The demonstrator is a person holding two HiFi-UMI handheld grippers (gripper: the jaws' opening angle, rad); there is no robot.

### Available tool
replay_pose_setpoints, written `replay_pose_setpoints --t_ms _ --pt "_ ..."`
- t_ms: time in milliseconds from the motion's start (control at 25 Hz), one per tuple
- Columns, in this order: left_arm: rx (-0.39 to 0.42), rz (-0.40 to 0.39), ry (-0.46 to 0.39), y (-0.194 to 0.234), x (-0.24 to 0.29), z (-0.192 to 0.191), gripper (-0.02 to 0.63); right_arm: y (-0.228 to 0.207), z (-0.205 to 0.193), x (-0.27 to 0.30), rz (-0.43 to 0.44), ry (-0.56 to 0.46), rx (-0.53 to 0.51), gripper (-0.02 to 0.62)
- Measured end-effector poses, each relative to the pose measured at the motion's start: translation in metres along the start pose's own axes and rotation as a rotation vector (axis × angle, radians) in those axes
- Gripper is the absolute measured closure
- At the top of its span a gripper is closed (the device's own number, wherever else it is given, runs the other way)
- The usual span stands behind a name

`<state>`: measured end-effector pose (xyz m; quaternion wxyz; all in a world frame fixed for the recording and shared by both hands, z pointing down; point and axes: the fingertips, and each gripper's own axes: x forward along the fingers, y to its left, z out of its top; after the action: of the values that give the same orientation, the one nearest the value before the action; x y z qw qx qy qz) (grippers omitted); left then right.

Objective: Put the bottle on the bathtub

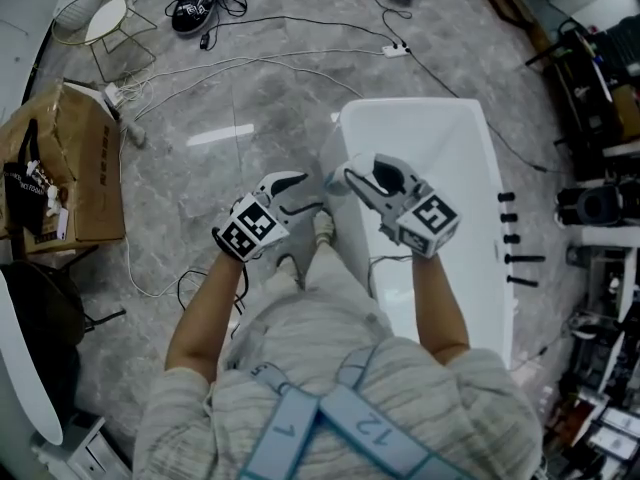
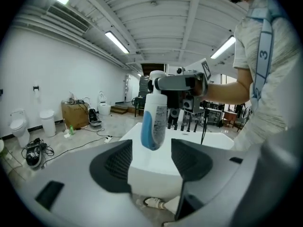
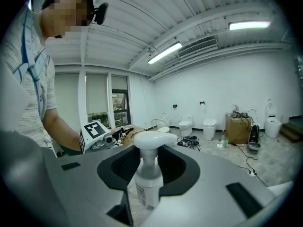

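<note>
A white pump bottle [image 2: 155, 117] with a blue label hangs in the air, held under its pump head by my right gripper [image 3: 149, 167], which is shut on its neck [image 3: 147, 163]. In the head view the right gripper [image 1: 350, 180] is over the near left corner of the white bathtub [image 1: 455, 158], and the bottle [image 1: 336, 182] shows only as a small white shape at its tips. My left gripper [image 2: 151, 161] is open and empty, its jaws pointing at the bottle from a short distance. In the head view the left gripper [image 1: 298, 196] is just left of the tub.
A cardboard box [image 1: 75, 163] and a wire stool [image 1: 105, 23] stand on the grey floor at the left. Cables [image 1: 300, 63] run across the floor. Several black fittings [image 1: 515, 238] lie on the tub's right rim. My shoe [image 1: 322, 226] is beside the tub.
</note>
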<state>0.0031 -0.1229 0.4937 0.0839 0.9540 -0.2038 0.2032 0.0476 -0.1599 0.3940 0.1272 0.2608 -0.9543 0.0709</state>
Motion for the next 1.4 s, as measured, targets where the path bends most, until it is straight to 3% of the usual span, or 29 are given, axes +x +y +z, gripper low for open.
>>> replay_pose_setpoints --t_ms 120,520,600,680,840,1080,1400 --pt "-0.018 0.012 -0.020 0.017 0.016 0.007 0.362 -0.028 -0.009 0.009 -0.018 -0.007 0.017 0.476" --pt "-0.068 0.008 0.045 0.078 0.083 -0.005 0.365 -0.119 -0.061 0.047 -0.054 0.064 0.045 0.476" --pt "-0.088 0.011 0.038 0.092 0.097 -0.008 0.425 -0.135 -0.071 0.054 -0.060 0.082 0.047 0.476" --pt "-0.110 0.019 0.026 0.107 0.109 -0.010 0.440 -0.148 -0.077 0.062 -0.055 0.092 0.060 0.476" --pt "-0.149 0.054 -0.009 0.137 0.125 -0.010 0.603 -0.173 -0.093 0.077 -0.051 0.108 0.088 0.476" --pt "-0.228 0.050 -0.018 0.162 0.151 -0.025 0.603 -0.209 -0.116 0.094 -0.064 0.123 0.110 0.476" --pt "-0.290 0.051 -0.025 0.187 0.183 -0.049 0.603 -0.271 -0.167 0.114 -0.159 0.154 0.147 0.476"
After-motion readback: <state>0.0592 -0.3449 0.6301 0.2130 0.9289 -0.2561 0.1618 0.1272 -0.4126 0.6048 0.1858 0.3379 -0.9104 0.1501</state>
